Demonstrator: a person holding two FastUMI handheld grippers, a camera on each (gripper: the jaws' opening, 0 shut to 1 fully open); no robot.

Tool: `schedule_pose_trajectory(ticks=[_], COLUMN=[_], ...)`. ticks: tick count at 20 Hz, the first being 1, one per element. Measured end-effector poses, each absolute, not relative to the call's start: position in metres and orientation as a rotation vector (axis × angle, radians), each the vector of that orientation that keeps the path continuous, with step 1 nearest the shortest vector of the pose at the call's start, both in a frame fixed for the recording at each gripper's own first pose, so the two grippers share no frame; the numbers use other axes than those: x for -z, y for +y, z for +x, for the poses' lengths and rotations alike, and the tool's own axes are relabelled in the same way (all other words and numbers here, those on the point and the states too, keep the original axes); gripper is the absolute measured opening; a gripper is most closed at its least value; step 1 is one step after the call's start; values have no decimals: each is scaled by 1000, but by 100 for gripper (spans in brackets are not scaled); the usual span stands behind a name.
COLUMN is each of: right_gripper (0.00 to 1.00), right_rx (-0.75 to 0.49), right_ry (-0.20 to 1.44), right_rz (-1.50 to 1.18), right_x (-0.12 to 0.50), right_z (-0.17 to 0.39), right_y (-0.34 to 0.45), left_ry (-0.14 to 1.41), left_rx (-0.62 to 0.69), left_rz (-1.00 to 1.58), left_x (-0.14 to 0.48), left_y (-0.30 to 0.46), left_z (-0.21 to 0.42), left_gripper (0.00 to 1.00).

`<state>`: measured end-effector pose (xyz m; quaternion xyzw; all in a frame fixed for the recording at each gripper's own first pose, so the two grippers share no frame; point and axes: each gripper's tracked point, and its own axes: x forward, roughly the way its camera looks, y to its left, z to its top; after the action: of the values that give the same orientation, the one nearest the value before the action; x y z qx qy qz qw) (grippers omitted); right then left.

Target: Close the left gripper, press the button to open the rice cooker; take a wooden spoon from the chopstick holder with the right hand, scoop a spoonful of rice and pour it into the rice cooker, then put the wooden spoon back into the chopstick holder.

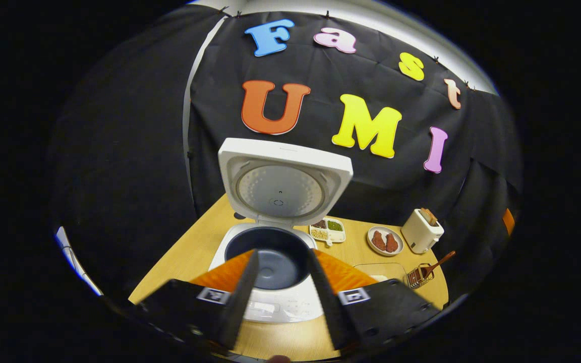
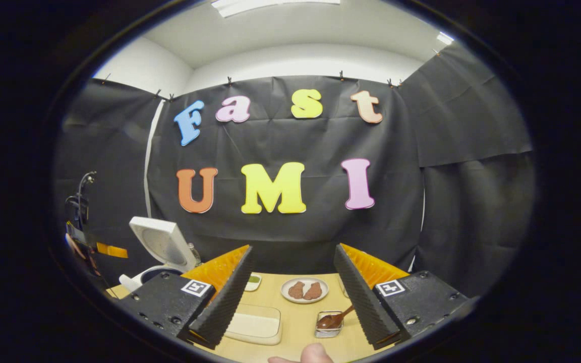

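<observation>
Wooden table (image 2: 295, 322) | rice cooker (image 1: 270, 252) lid up | wooden spoon (image 2: 338, 317) handle half-hidden | both grippers' fingers apart, empty

Rice cooker (image 1: 278, 222) glossy white plastic; table (image 1: 194, 247) smooth pale wood; chopstick holder (image 1: 418, 276) wire metal.

Each claw is built from two black blocky carriages, studded with small round screws and each bearing a white square tag with a black marker pattern. The left claw (image 1: 281, 275) and the right claw (image 2: 293, 277) both carry wedge-shaped fingers with finely ribbed inner faces. A fingertip (image 2: 315, 354) shows at the bottom edge of the right gripper view.
</observation>
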<state>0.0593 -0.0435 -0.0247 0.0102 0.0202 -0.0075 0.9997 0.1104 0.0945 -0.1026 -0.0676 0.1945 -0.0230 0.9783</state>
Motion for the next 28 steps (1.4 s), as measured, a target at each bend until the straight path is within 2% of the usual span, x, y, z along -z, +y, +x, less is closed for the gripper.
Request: schedule_pose_trajectory(ticks=[1, 2, 3, 4, 6, 13, 24, 25, 26, 27, 28], right_gripper=[100, 100, 100, 100, 100, 100, 100, 100, 96, 100, 100], right_rx=[14, 16, 23, 30, 38, 18, 2, -3, -4, -6, -7], right_ry=[42, 47, 55, 64, 90, 259, 524, 532, 540, 549, 558], right_rz=[26, 30, 33, 33, 32, 57, 239, 261, 271, 279, 287], right_x=[25, 27, 31, 35, 46, 129, 301, 311, 318, 327, 334], right_z=[56, 54, 51, 47, 42, 42, 131, 142, 154, 162, 171], right_y=[-48, -52, -59, -67, -81, -118, -173, -176, -179, -182, -183], left_ry=[358, 321, 285, 253, 203, 70, 80, 77, 70, 60, 46], left_rx=[42, 37, 22, 11, 2, -32, -63, -59, -58, -70, -96], left_rz=[-127, -117, -109, -104, -94, -52, -11, -23, -68, -123, -168], left_x=[92, 82, 70, 60, 45, 12, 12, 7, -3, -15, -30], left_y=[89, 85, 84, 82, 73, 43, -7, -10, -13, -11, -3], left_z=[99, 94, 87, 80, 66, 35, 75, 79, 83, 88, 92], left_gripper=[96, 87, 89, 97, 94, 94, 94, 94, 94, 94, 95])
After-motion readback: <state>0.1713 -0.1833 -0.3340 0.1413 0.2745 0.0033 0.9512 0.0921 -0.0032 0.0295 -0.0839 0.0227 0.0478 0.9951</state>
